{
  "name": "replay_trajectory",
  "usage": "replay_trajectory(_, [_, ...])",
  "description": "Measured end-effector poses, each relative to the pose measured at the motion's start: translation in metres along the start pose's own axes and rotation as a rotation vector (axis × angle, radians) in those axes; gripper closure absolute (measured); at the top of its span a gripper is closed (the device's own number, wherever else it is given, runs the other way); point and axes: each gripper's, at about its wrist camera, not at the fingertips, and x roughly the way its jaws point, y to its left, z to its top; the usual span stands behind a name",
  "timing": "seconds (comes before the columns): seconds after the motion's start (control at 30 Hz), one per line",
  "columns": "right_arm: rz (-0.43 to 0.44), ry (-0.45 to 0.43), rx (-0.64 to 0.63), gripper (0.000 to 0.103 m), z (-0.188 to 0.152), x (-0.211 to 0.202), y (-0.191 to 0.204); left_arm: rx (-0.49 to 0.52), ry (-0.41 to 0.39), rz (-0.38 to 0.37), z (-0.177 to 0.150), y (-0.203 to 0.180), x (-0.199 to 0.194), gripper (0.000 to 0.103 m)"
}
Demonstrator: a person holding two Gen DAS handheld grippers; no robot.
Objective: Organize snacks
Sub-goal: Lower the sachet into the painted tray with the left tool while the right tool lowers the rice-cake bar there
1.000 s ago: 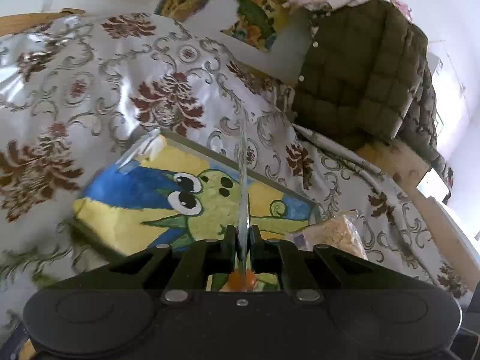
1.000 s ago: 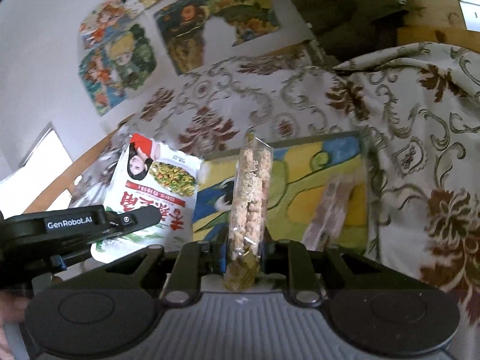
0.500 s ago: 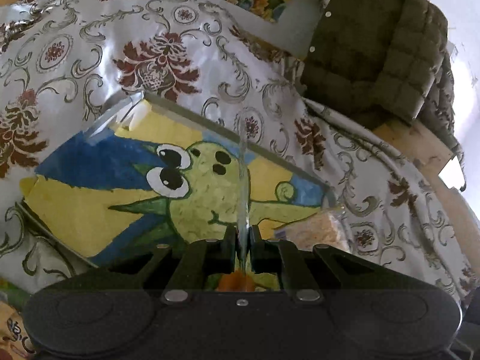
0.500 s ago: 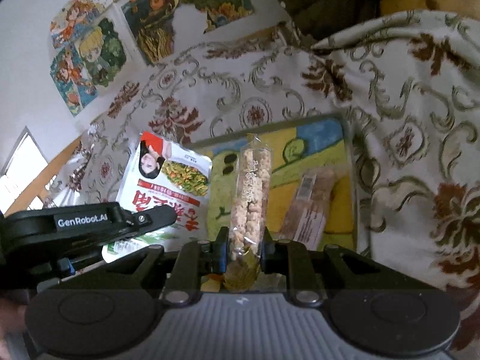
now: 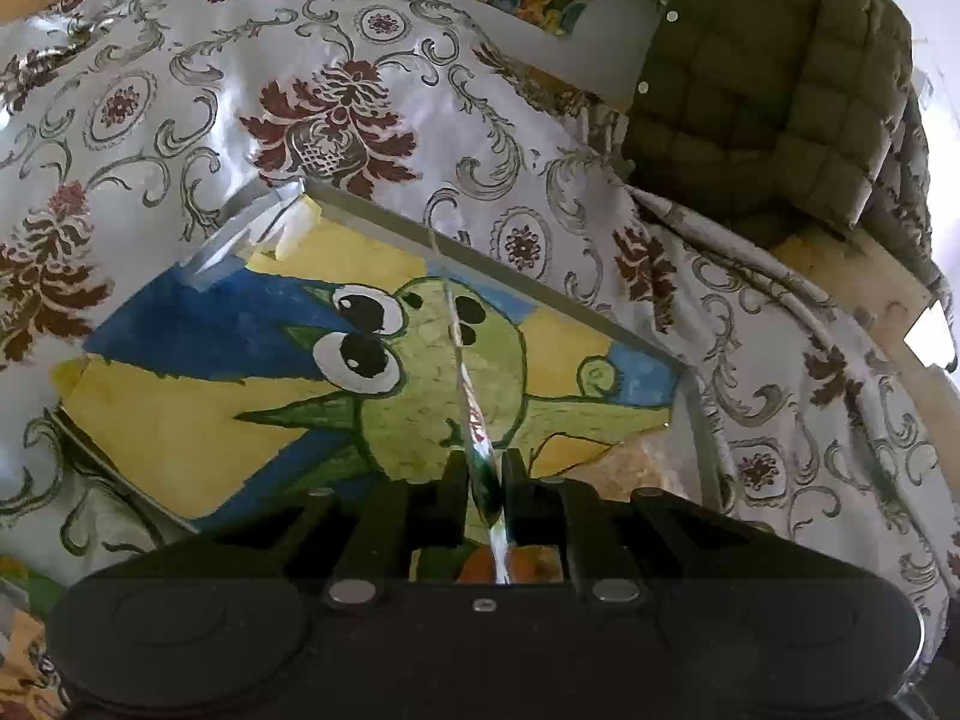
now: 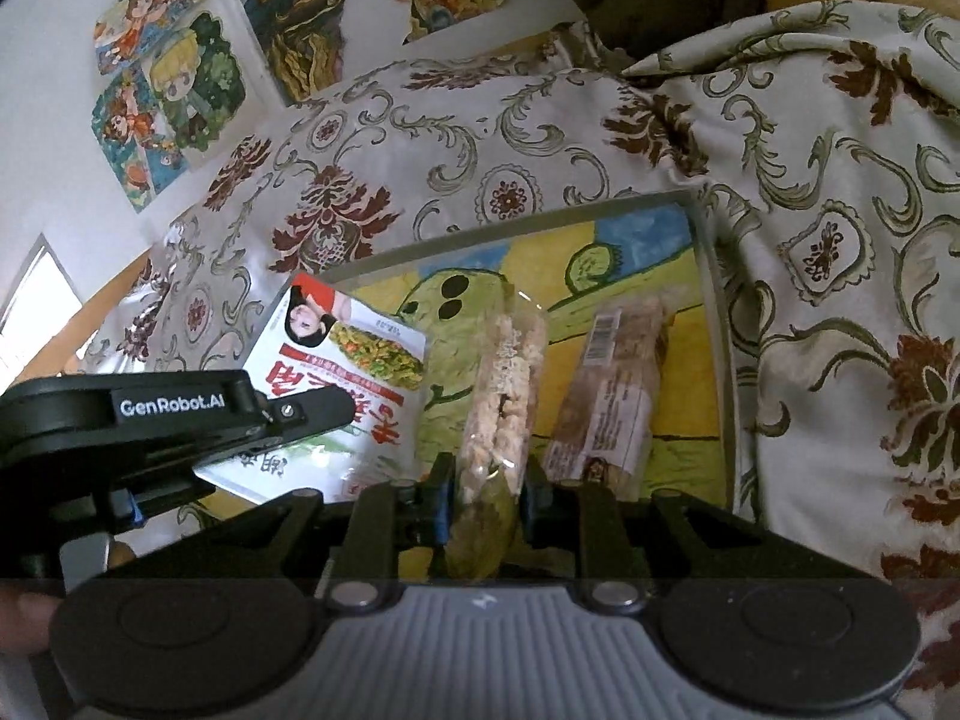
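Both your hands have come down and in since a second ago, so the shallow clear tray with the painted green cartoon creature on its yellow and blue floor [image 5: 600, 330] now fills much more of each view.

Your left gripper [image 5: 485, 468] is pinching the flat white and red snack bag [image 6: 342, 372] by its edge. Its jaws have just eased open a touch, but the pads look like they're still on the foil. From the left wrist view you only get the bag edge-on, as a thin shiny line. It's tilted over the left part of the tray.

Your right gripper [image 6: 483, 495] is clamped on the long clear packet of pale puffed pieces [image 6: 504, 390], with the pads pressed on its greenish end. Those jaws just loosened slightly too. The packet runs away from you over the middle of the tray.

Just beside it, a second clear packet with a printed label [image 6: 612, 384] lies flat in the tray by the right wall. The tray's sitting on a white floral tablecloth with brown and grey scrolls [image 6: 840, 210].
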Motion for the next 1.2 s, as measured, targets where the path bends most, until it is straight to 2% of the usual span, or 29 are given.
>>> replay_trajectory(0.1, [-0.009,-0.006,-0.007,0.075,0.001,-0.001,0.000,0.011,0.021,0.059,0.001,0.000,0.002,0.080])
replay_trajectory(0.17, [-0.021,-0.017,-0.005,0.072,0.002,-0.003,-0.001,0.015,0.026,0.095,0.001,0.000,0.002,0.062])
replay_trajectory(0.2, [-0.025,-0.021,-0.003,0.071,0.002,-0.003,-0.001,0.016,0.019,0.106,0.000,0.001,0.001,0.058])
replay_trajectory(0.27, [-0.039,-0.031,-0.010,0.069,0.003,-0.005,-0.001,0.011,0.006,0.118,0.000,0.003,-0.001,0.042])
replay_trajectory(0.4, [-0.064,-0.052,-0.024,0.067,0.004,-0.008,0.000,-0.002,0.006,0.142,0.002,0.005,-0.002,0.031])
replay_trajectory(0.47, [-0.076,-0.063,-0.026,0.062,0.005,-0.009,0.000,0.001,-0.002,0.164,0.003,0.005,-0.004,0.019])
replay_trajectory(0.57, [-0.083,-0.077,-0.023,0.056,0.007,-0.012,-0.001,0.027,-0.057,0.198,0.003,0.002,-0.013,0.006])
replay_trajectory(0.8, [-0.098,-0.127,-0.036,0.042,0.013,-0.021,0.000,0.082,-0.108,0.242,0.006,-0.005,-0.031,0.001])
replay_trajectory(1.03, [-0.101,-0.171,-0.045,0.028,0.020,-0.040,0.004,0.066,-0.170,0.282,0.007,-0.005,-0.067,0.001])
replay_trajectory(1.2, [-0.070,-0.187,-0.014,0.009,0.023,-0.064,0.005,0.078,-0.218,0.303,-0.001,-0.003,-0.105,0.001])
